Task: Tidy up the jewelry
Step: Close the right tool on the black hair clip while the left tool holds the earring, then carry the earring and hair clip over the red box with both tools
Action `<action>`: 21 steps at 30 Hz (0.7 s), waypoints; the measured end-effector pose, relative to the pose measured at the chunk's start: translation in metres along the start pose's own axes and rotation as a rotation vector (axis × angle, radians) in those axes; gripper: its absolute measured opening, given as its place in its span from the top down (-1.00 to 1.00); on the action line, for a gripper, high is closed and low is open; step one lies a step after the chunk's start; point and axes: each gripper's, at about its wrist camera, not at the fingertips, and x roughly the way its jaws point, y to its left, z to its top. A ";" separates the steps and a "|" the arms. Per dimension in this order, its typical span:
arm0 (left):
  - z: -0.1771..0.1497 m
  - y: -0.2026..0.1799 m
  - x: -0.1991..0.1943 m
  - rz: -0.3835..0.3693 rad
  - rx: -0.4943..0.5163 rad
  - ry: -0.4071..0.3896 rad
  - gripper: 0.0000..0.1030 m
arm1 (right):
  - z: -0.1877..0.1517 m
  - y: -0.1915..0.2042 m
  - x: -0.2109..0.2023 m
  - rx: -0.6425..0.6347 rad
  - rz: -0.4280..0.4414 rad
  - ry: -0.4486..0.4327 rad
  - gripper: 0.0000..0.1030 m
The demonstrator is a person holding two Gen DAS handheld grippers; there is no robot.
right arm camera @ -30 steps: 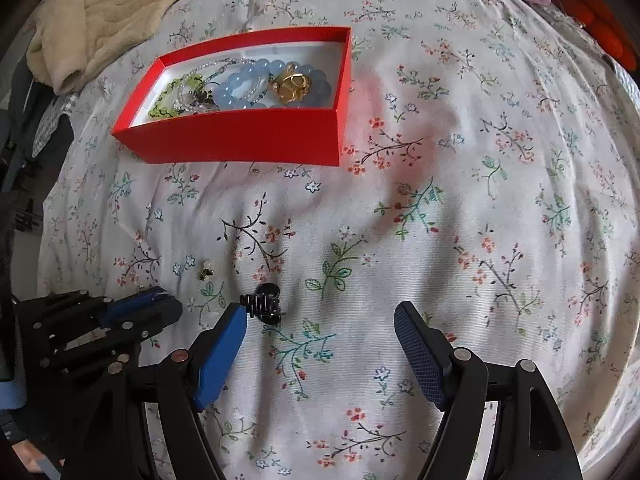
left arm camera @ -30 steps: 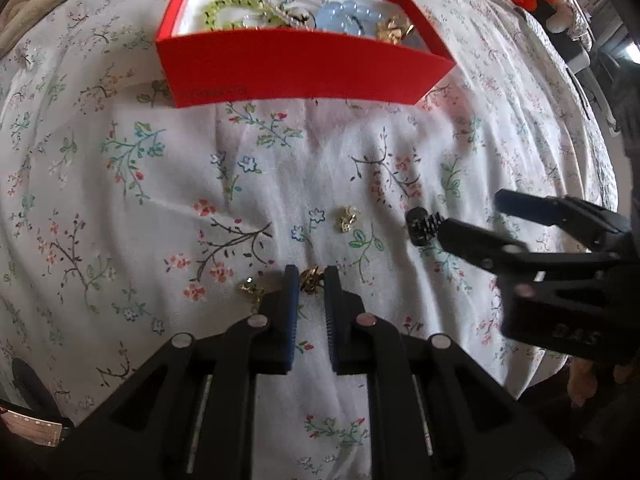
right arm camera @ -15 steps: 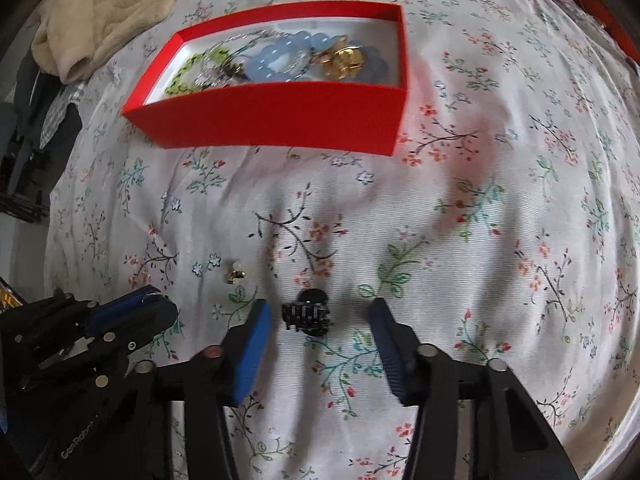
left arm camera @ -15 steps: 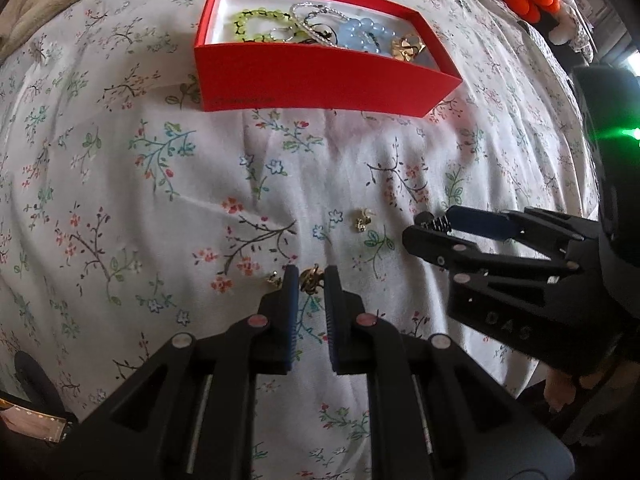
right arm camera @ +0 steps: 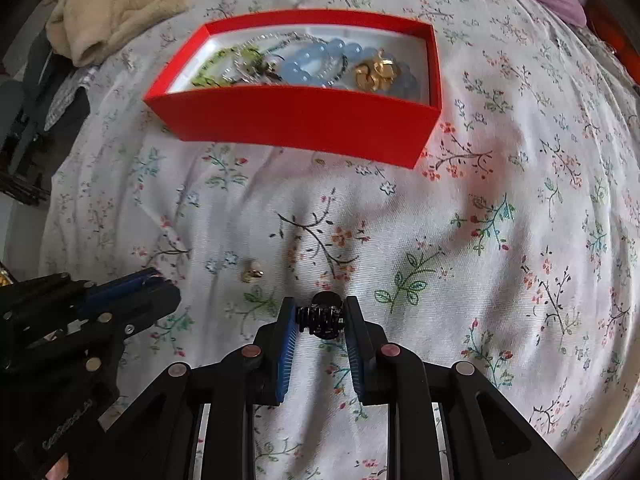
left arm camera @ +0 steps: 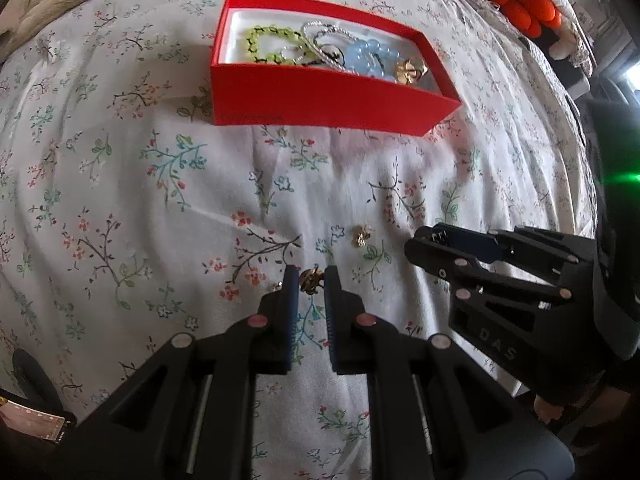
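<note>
Right wrist view: the right gripper (right arm camera: 320,320) is closing at lower centre of the frame, its blue pads bracketing a small black hair claw (right arm camera: 323,316) that is sitting on the floral bedsheet (right arm camera: 480,240); the pads are looking close to both ends of the claw, but a settled grip is not yet evident. Left of it, a small gold earring (right arm camera: 252,274) is lying loose on the sheet, and the left gripper (right arm camera: 132,292) is showing at the lower left edge. Left wrist view: the left gripper (left arm camera: 311,280) is standing nearly closed at lower centre, pinching a small gold ornament (left arm camera: 311,279) between its tips. A second gold piece (left arm camera: 361,235) is lying just up and right of it, apart from both tools. The red box (left arm camera: 320,98) is sitting in the upper centre, already holding a green bead bracelet (left arm camera: 272,42), silver chains (left arm camera: 328,38), blue beads (left arm camera: 370,54) and a gold item (left arm camera: 410,72). Risks, as judged: the claw is ridged and rounded, so pads closing off-centre could be squirting it sideways or pinching up sheet fabric with it; the ornament is tiny and held at the very tips, so any jolt on lifting could be dropping it into the sheet's folds; the two tools are working close together, so a collision could be knocking either piece loose.
</note>
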 end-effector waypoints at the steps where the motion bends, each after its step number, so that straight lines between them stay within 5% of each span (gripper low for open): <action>1: 0.000 0.001 -0.002 -0.002 -0.005 -0.004 0.73 | 0.000 0.000 -0.002 0.001 0.005 -0.006 0.54; 21: 0.048 0.003 -0.034 -0.086 -0.104 -0.134 0.73 | 0.029 -0.021 -0.064 0.108 0.093 -0.184 0.54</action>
